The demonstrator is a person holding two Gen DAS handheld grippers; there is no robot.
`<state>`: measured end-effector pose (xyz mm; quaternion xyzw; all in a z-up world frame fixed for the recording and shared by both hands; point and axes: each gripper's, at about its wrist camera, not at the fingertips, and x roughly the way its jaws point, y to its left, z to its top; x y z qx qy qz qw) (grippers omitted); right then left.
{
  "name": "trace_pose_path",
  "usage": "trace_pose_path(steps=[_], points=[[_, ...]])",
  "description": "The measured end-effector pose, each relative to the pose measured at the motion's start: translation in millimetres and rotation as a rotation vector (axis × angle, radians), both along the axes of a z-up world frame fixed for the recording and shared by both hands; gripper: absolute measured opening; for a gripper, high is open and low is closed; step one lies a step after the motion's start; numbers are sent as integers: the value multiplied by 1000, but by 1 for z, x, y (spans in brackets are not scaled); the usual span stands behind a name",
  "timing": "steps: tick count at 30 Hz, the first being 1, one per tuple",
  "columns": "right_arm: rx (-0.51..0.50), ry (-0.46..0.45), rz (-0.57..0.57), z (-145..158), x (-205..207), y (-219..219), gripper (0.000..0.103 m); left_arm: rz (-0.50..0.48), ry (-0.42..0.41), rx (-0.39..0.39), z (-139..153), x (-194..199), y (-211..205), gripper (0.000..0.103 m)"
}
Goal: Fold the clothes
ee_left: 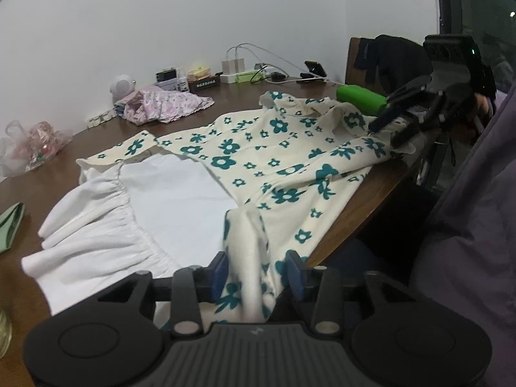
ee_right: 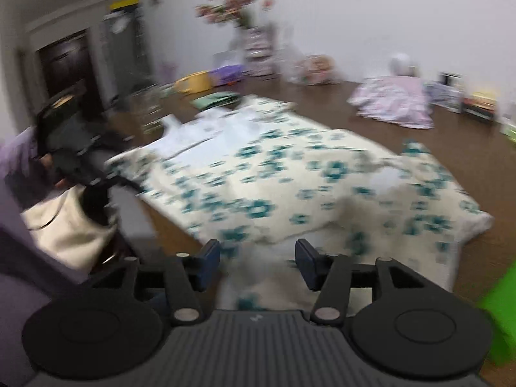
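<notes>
Dress [ee_left: 283,161], cream with teal flowers, lies spread on a brown wooden table [ee_left: 58,174], one side draped over the near table edge. White lining [ee_left: 167,193] with a gathered ruffle is turned out and showing on the left part in the left wrist view.

Left gripper [ee_left: 258,274] has its blue pads apart, a raised fold of the flowered cloth standing between them; the pads look just clear of the cloth, not pinching it. Right gripper [ee_right: 258,261] has its pads wide apart over the near edge of the dress, cloth below and between them, no pinch visible. That view is heavily motion-blurred. The right gripper also shows in the left wrist view at the far corner of the dress [ee_left: 416,113], dark fingers over a crumpled corner.

Green cylinder [ee_left: 361,98] lies on the table just beyond that corner. Pink-and-white floral cloth [ee_left: 167,106], bunched up, sits farther back on the table, well apart from the dress. A green folded cloth [ee_left: 9,225] is at the left edge. Crinkled plastic bag [ee_left: 29,148] lies near the wall. White chargers and cables [ee_left: 233,64] stand along the wall beside small boxes; one dark box has pale writing, too small to read. A small logo mark on each gripper body is not legible. Person's purple sleeve [ee_left: 467,225] fills the right side.
</notes>
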<state>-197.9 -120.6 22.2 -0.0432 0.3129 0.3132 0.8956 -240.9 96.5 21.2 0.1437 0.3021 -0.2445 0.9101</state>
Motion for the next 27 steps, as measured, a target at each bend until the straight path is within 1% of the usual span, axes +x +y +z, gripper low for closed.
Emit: trace_pose_path(steps=[1,2,3,4,5,7,9,11,12,13,14,15,16,17,18,19,21,22,23,24,25,27], points=[[-19,0,-6,-4,2,5,49,-10,-9,15,0,4,-1,15],[-39,0,-12,-7,3,11,42,-21,-19,35,1,8,-2,12],[-52,5,-37,-10,7,12,21,-33,-28,54,2,12,-3,12],[-41,6,-65,-11,10,8,10,-44,-38,73,3,16,-3,10],[-10,14,-95,-9,13,0,8,-53,-55,104,4,21,-5,8],[19,6,-176,-3,17,-15,0,-62,-86,156,8,33,-5,8],[17,-10,-271,3,18,-28,1,-53,-87,165,10,42,-3,8],[-1,-28,-364,6,16,-38,1,-51,-74,155,9,41,-2,8],[-17,-42,-385,8,12,-39,3,-46,-66,141,7,39,-2,9],[-24,-55,-387,9,8,-40,5,-37,-58,123,4,35,-1,12],[-8,-72,-354,11,1,-39,7,-30,-51,103,3,32,0,14],[19,-87,-296,13,-7,-37,17,-23,-44,83,1,28,1,14],[38,-96,-241,15,-14,-33,46,-9,-42,67,1,27,3,16],[31,-108,-189,14,-19,-26,61,5,-40,51,1,26,4,17],[13,-122,-138,14,-24,-19,72,16,-38,40,1,26,5,18],[-18,-131,-94,12,-26,-10,72,19,-39,38,1,26,5,18],[-68,-115,-40,4,-21,4,71,20,-41,35,0,26,3,17],[-92,-101,-28,-1,-17,9,63,18,-44,40,-1,25,2,17],[-117,-85,-22,-5,-14,13,52,17,-46,39,-1,25,2,17],[-142,-69,-16,-9,-10,17,24,16,-48,37,-2,24,3,17],[-158,-74,-23,-10,-9,18,11,15,-48,30,-3,24,4,15],[-108,-51,-32,-2,-4,8,8,9,-48,19,-4,24,6,14]])
